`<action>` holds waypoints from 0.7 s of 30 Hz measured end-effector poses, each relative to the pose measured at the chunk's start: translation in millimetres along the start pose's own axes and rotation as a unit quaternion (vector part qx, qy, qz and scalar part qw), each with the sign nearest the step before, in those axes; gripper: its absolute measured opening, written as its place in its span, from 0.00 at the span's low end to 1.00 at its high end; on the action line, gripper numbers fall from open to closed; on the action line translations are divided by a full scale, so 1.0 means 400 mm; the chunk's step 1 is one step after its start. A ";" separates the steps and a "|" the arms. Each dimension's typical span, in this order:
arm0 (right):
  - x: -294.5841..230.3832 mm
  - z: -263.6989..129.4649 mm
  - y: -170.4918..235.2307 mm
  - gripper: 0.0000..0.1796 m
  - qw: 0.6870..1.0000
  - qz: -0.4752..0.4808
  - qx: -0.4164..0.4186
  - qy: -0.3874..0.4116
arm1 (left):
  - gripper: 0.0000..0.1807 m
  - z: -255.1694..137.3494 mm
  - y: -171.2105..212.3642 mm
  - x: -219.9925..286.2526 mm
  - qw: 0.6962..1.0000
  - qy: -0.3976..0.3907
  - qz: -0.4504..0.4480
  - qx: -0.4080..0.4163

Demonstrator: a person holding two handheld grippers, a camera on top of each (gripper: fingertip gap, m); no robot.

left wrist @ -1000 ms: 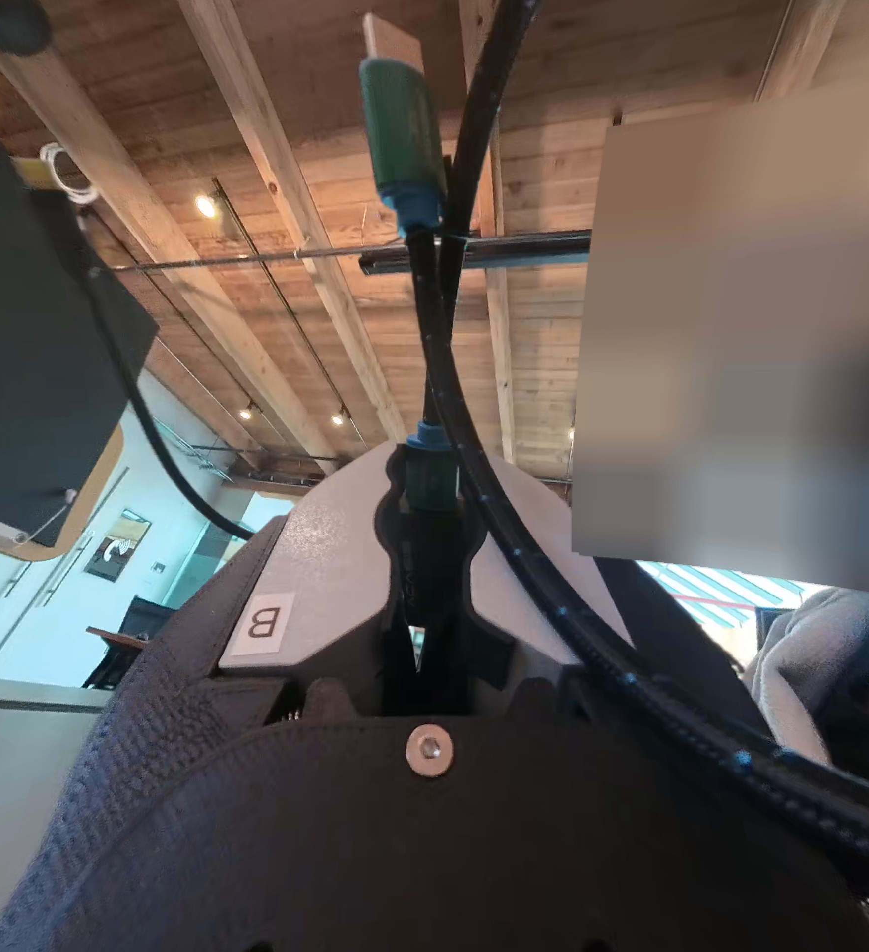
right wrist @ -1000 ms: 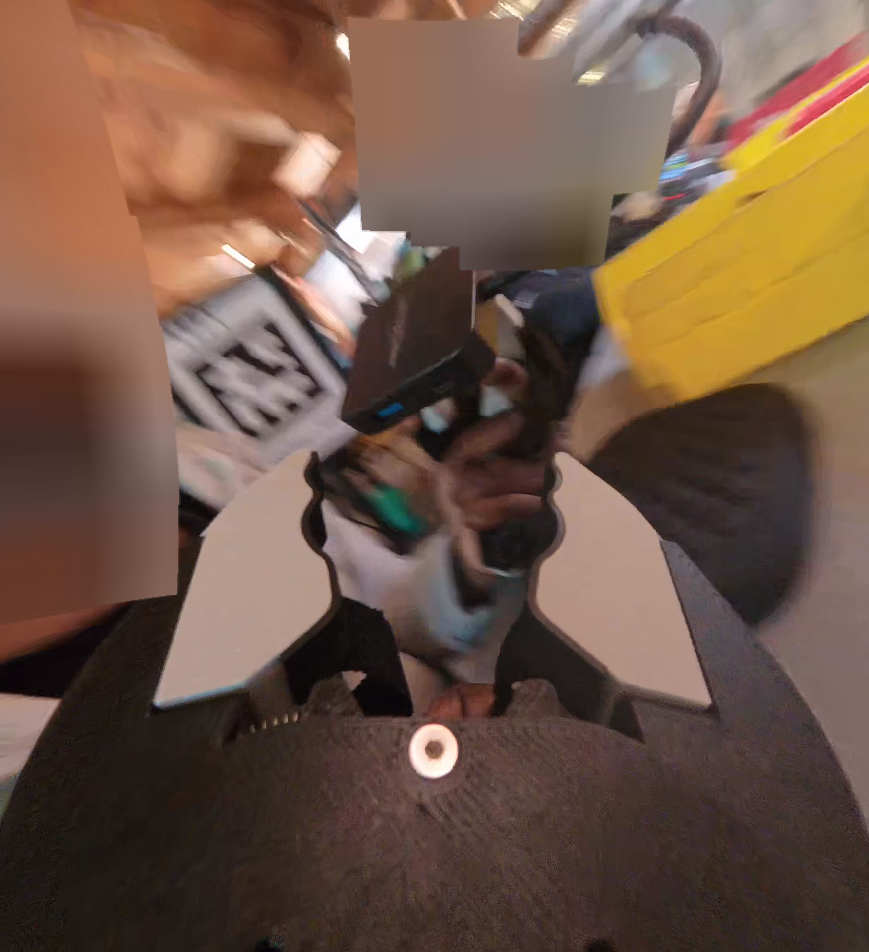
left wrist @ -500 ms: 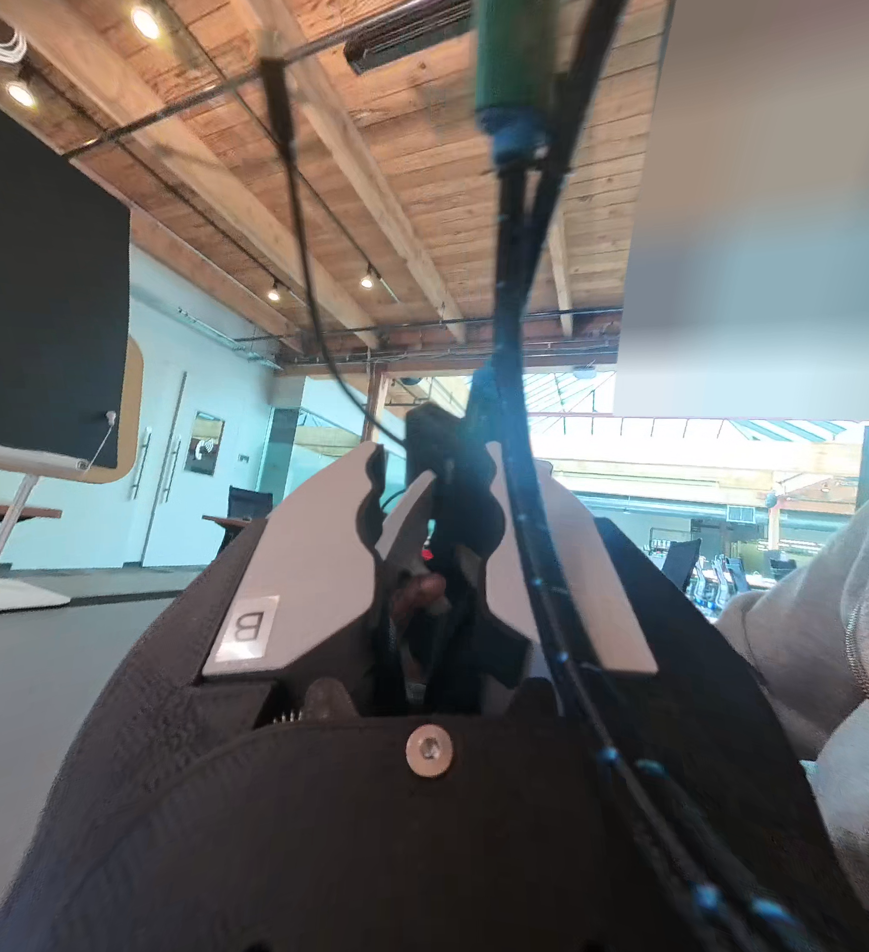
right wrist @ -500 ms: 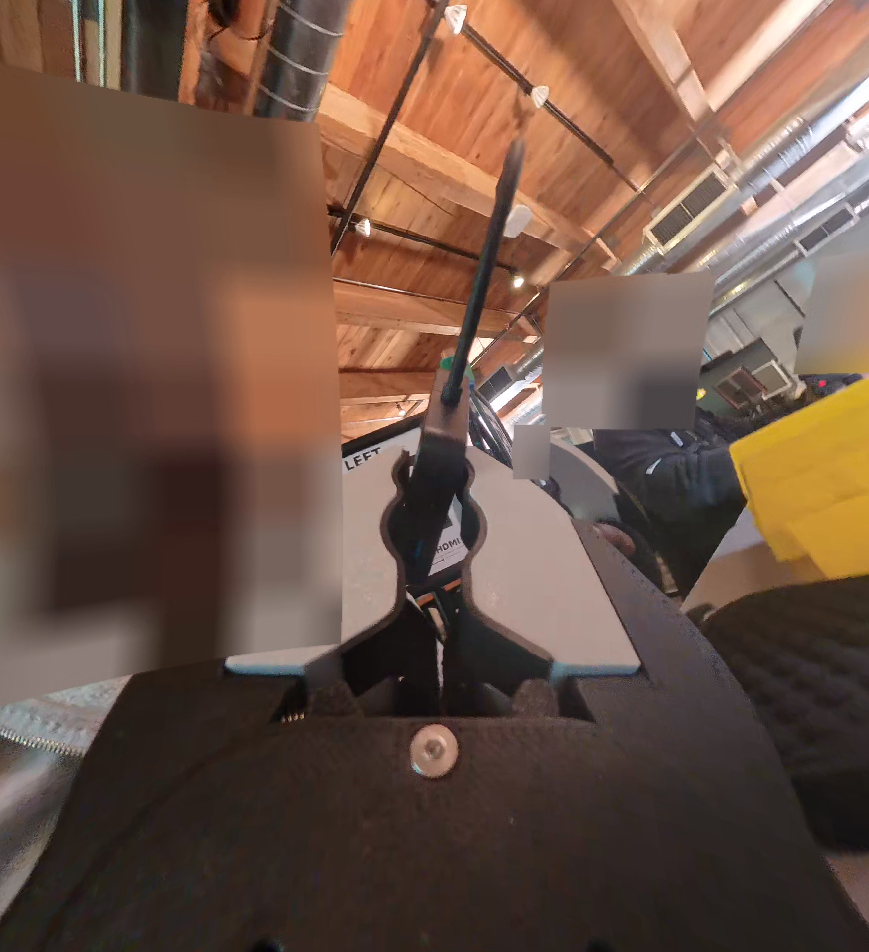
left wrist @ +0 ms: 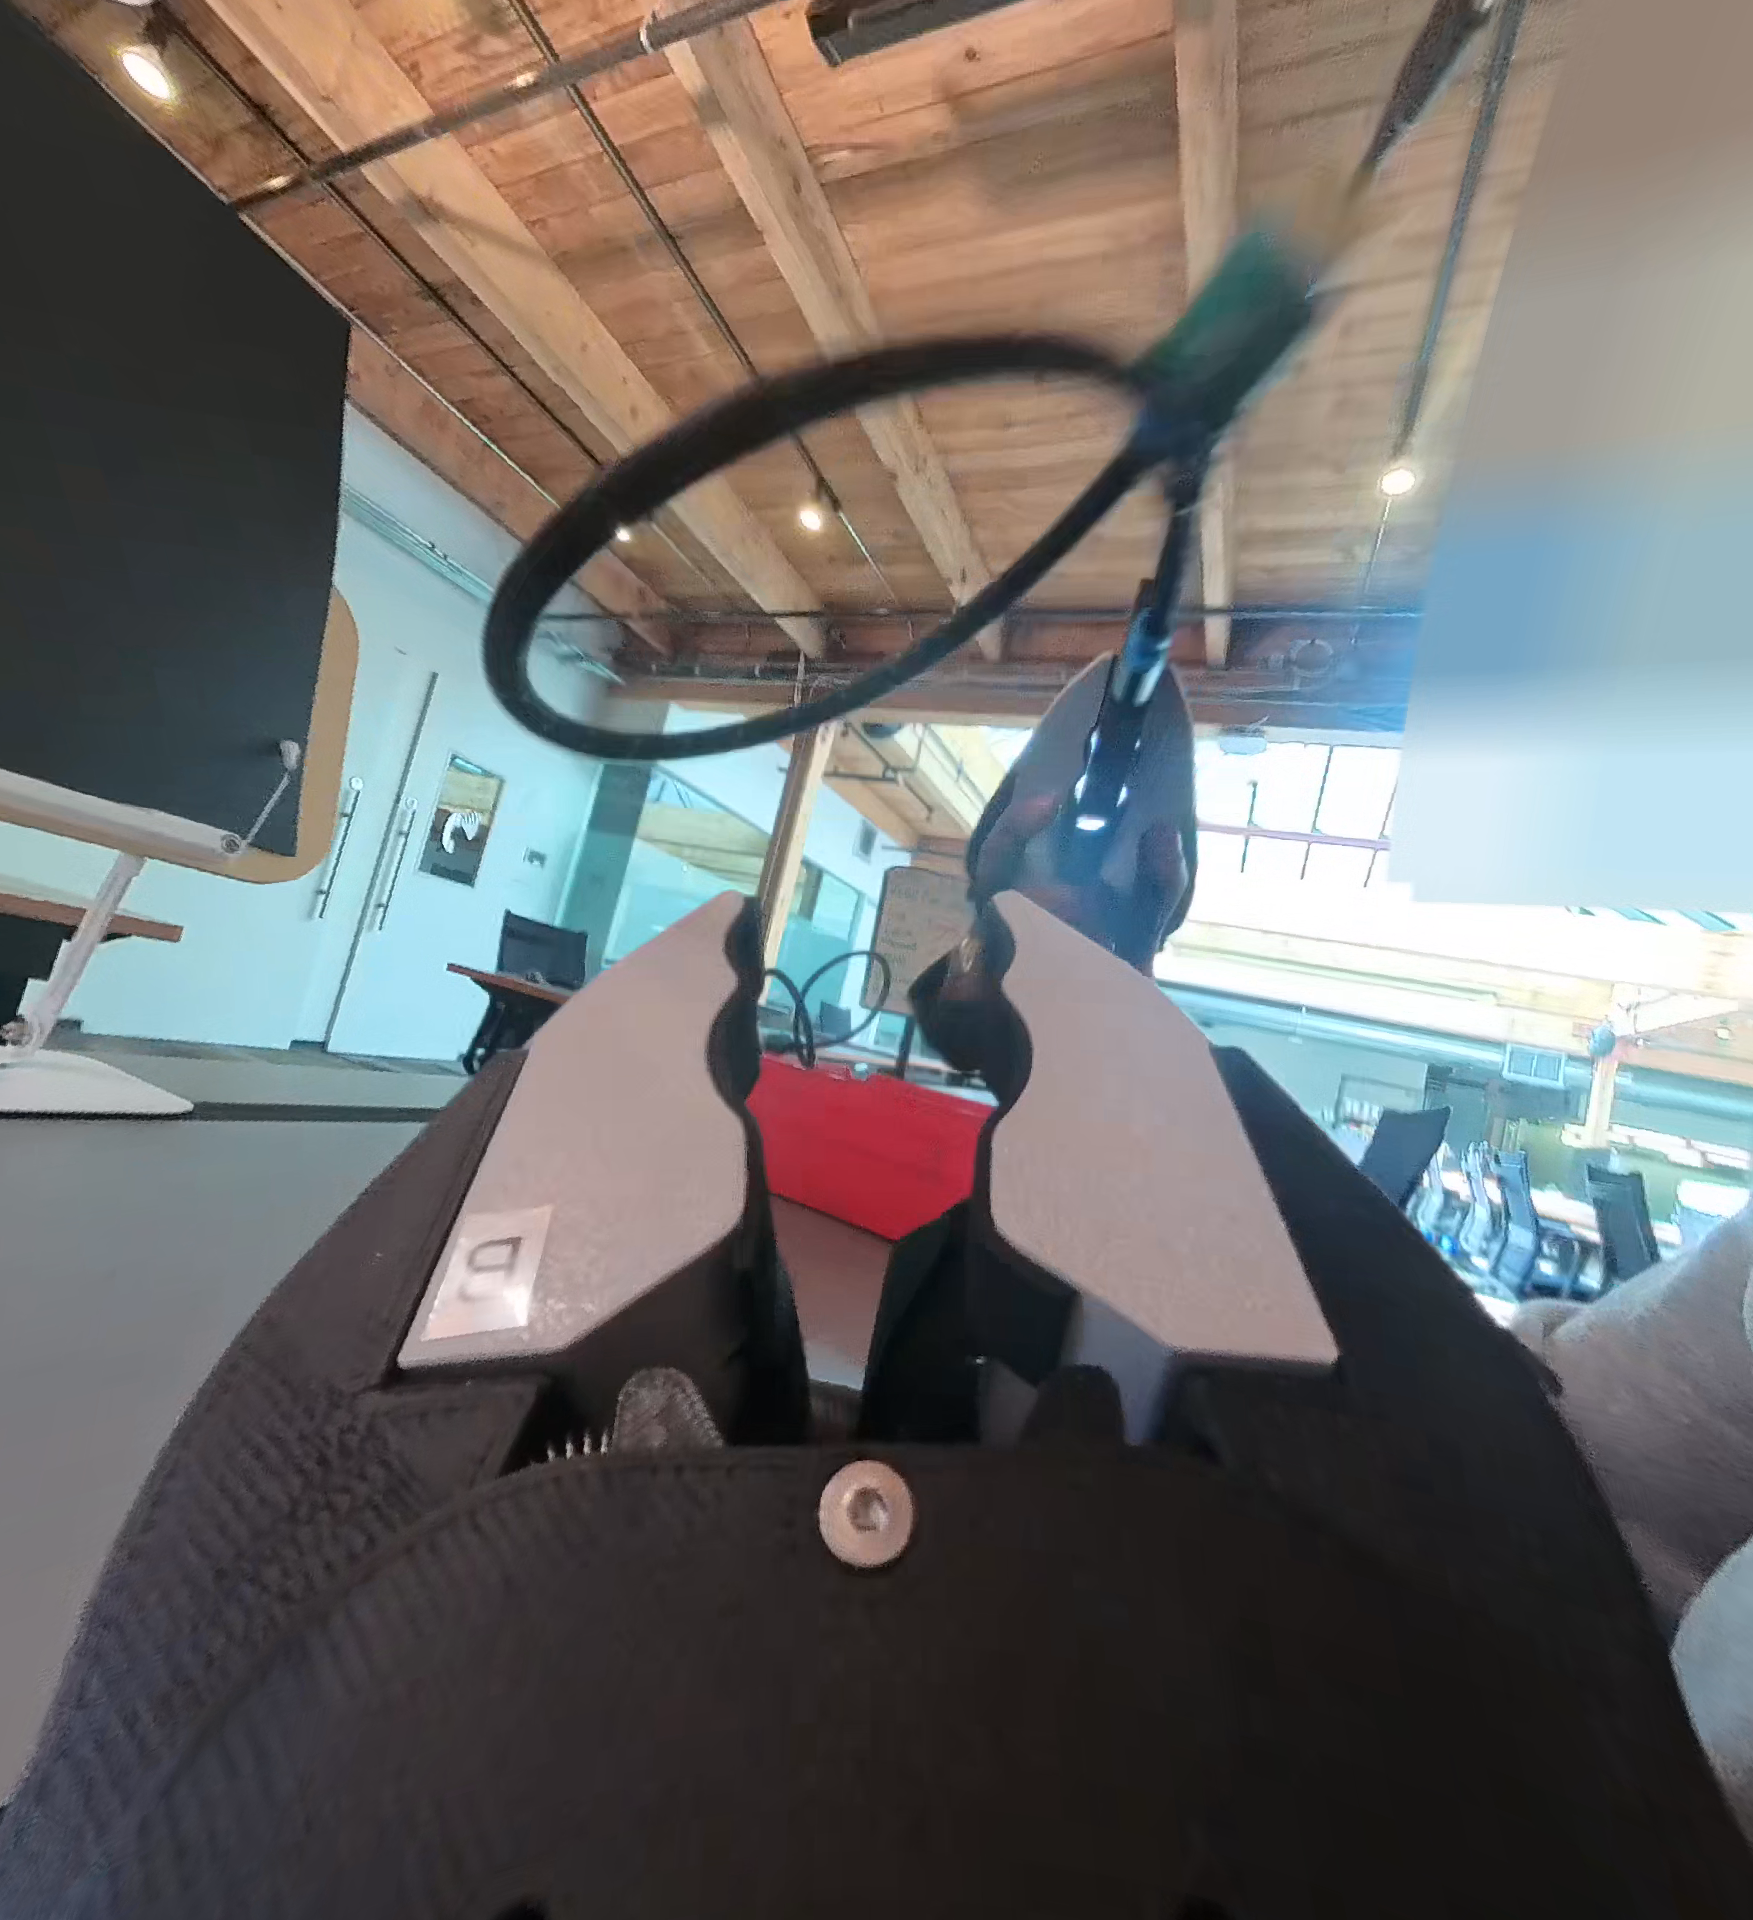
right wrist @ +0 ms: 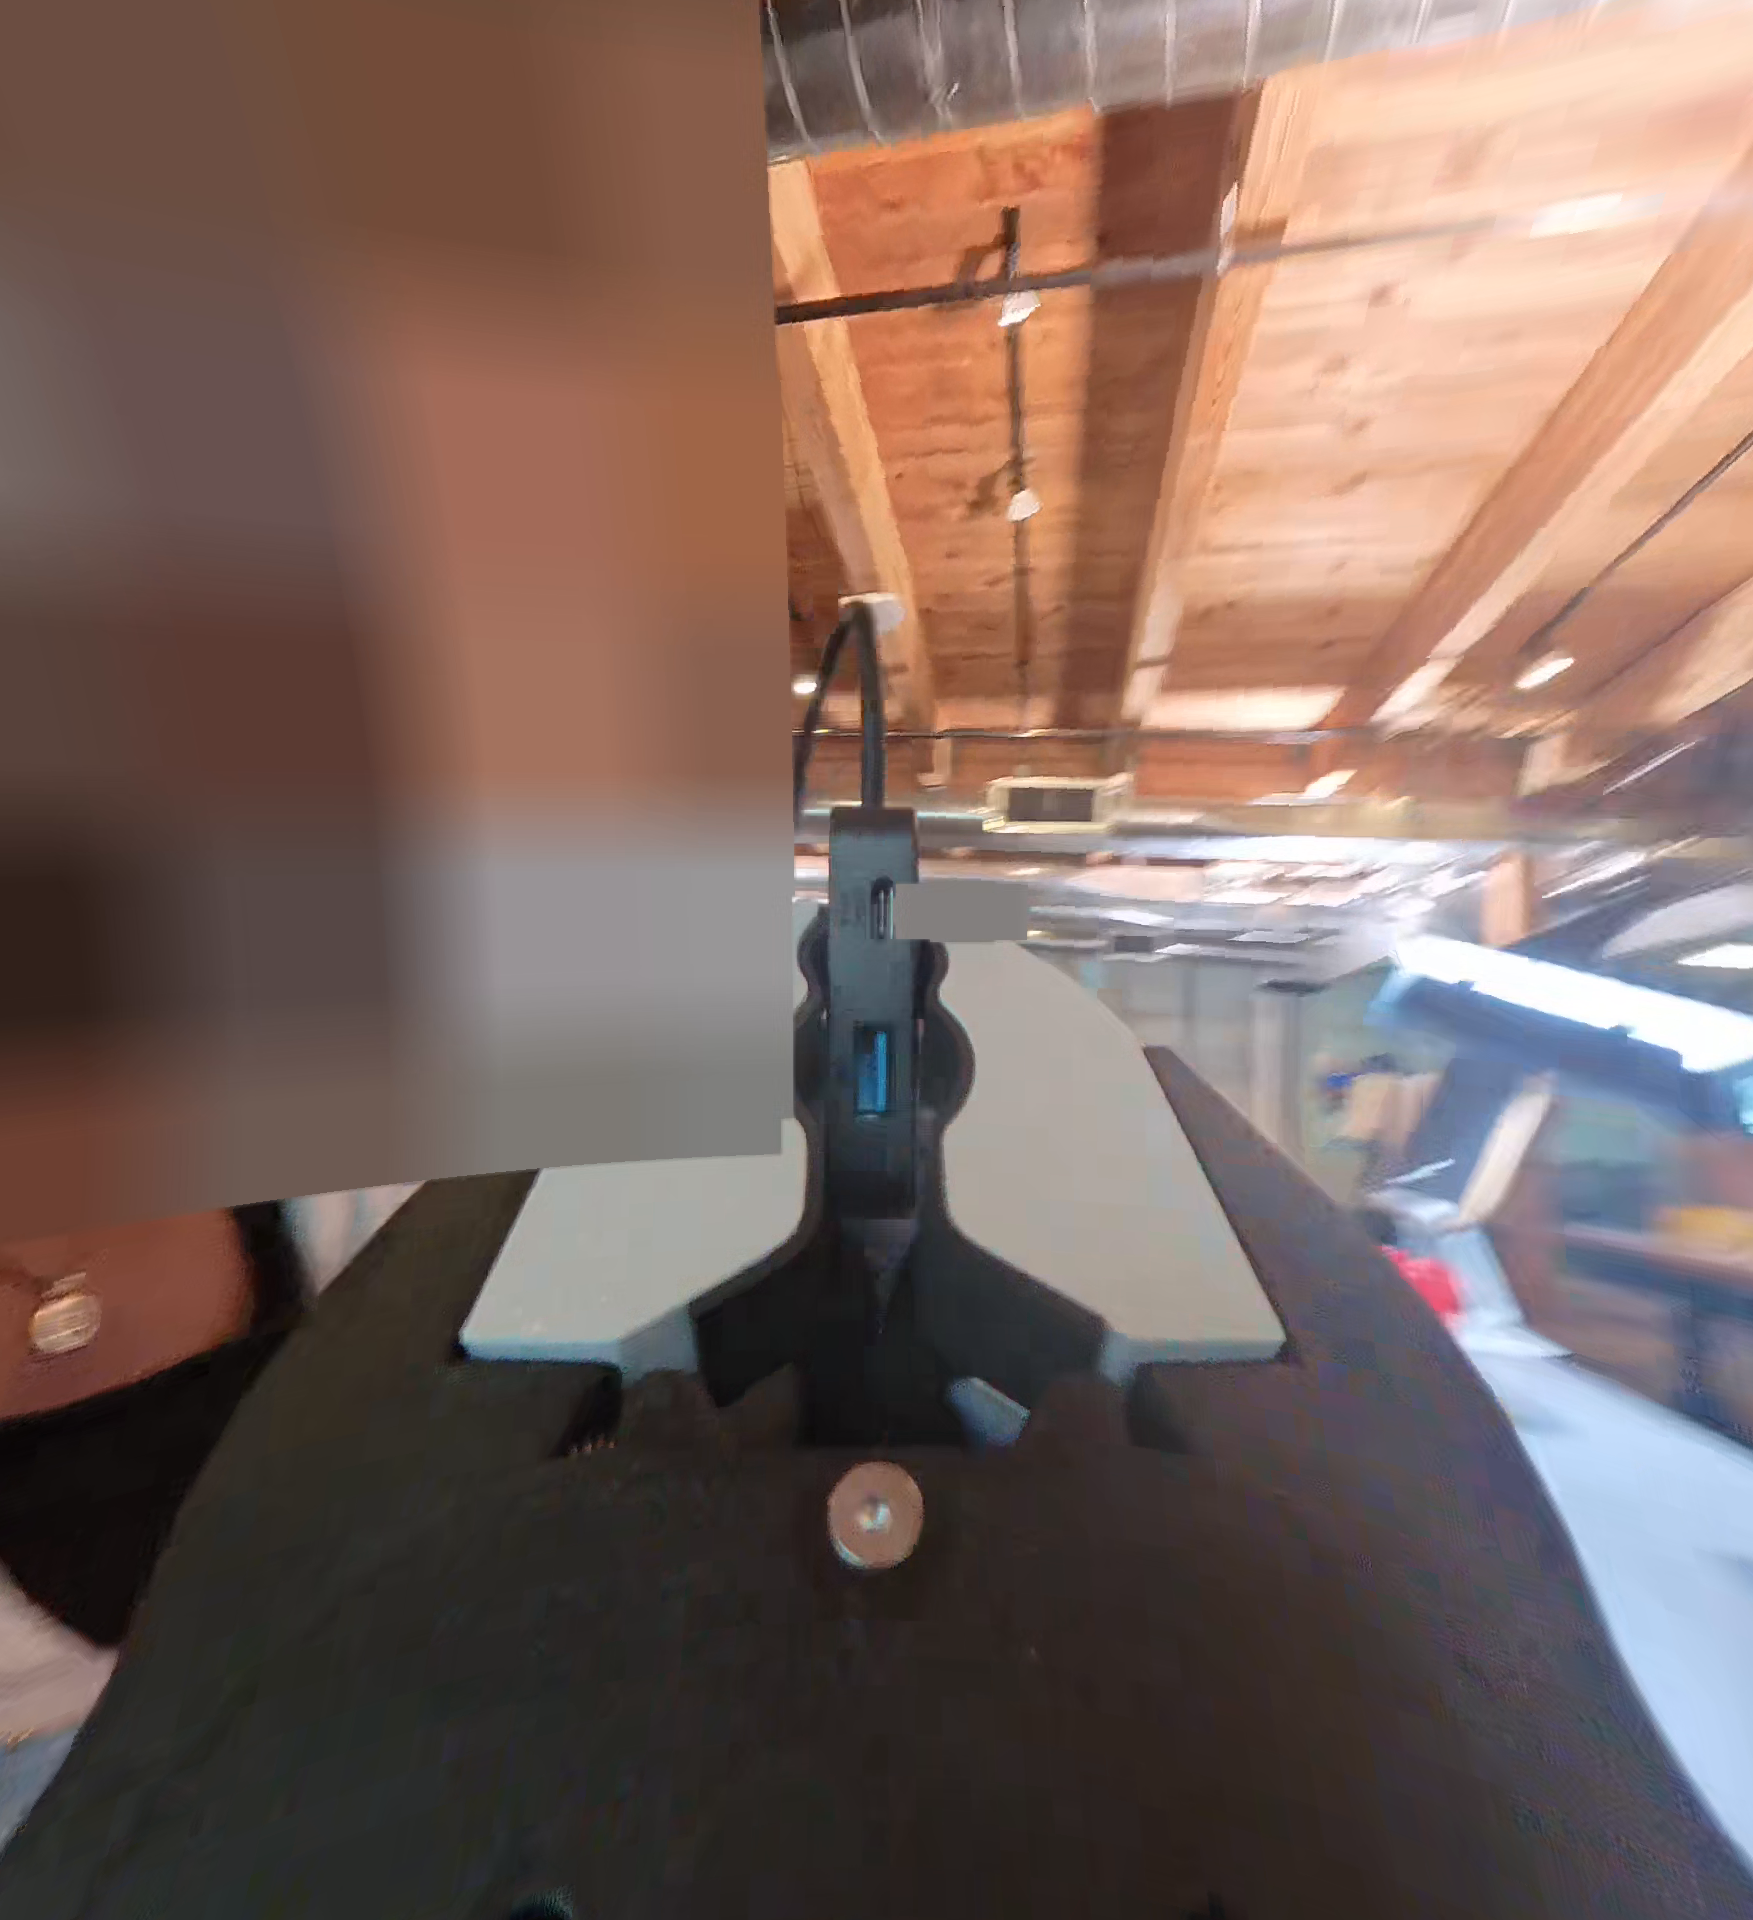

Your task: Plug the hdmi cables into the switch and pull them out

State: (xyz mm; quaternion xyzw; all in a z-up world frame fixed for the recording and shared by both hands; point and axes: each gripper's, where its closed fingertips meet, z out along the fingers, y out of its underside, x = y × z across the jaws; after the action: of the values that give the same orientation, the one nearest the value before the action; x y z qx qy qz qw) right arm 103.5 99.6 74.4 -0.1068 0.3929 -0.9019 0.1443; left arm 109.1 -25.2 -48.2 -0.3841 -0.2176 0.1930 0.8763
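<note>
In the left wrist view my left gripper (left wrist: 867,935) is open and empty. Beyond its right finger (left wrist: 1111,1101) a person's hand (left wrist: 1152,862) holds a black HDMI plug (left wrist: 1111,748). The black cable (left wrist: 581,561) loops in the air above, with a blurred green plug (left wrist: 1225,322) at the upper right. In the right wrist view my right gripper (right wrist: 872,956) is shut on the black switch (right wrist: 872,1143), which stands upright edge-on with a blue port (right wrist: 874,1070) facing me. A short black lead (right wrist: 851,707) rises from its top. A blur patch hides my right gripper's left finger.
A red box (left wrist: 851,1132) sits on the grey table (left wrist: 124,1247) beyond my left gripper. A large black screen (left wrist: 72,416) on a white stand is at the left. A person's grey sleeve (left wrist: 1682,1403) is at the right. Both views point up at a wooden ceiling (right wrist: 1267,468).
My left gripper was shut on the cable's plug and has opened; the plug is now in a hand beyond it. My right gripper went from open to shut on the switch and has turned.
</note>
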 end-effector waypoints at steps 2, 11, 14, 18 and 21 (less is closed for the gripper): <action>0.013 0.007 -0.104 0.07 0.993 -0.103 -0.002 0.049 | 0.21 -0.006 -0.012 -0.009 1.000 -0.009 -0.008 0.017; 0.066 -0.305 -0.505 0.08 0.582 -0.628 -0.157 0.493 | 0.20 -0.013 -0.027 -0.016 0.999 -0.012 -0.021 0.036; 0.121 -0.530 -0.526 0.08 0.485 -0.608 -0.215 0.591 | 0.20 -0.014 -0.029 -0.015 0.999 -0.011 -0.020 0.040; 0.226 -0.861 -0.454 0.08 0.467 -0.363 -0.340 0.730 | 0.20 -0.015 -0.031 -0.015 0.999 -0.011 -0.020 0.043; 0.247 -0.963 -0.345 0.09 0.491 -0.180 -0.386 0.760 | 0.20 -0.016 -0.033 -0.015 0.999 -0.011 -0.021 0.045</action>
State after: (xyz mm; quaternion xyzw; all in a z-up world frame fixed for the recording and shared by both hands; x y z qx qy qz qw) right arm -131.2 416.3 -73.3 0.5065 0.6313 -0.3980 -0.4318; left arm 109.8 -40.3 -43.6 -0.3372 -0.2264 0.1885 0.8942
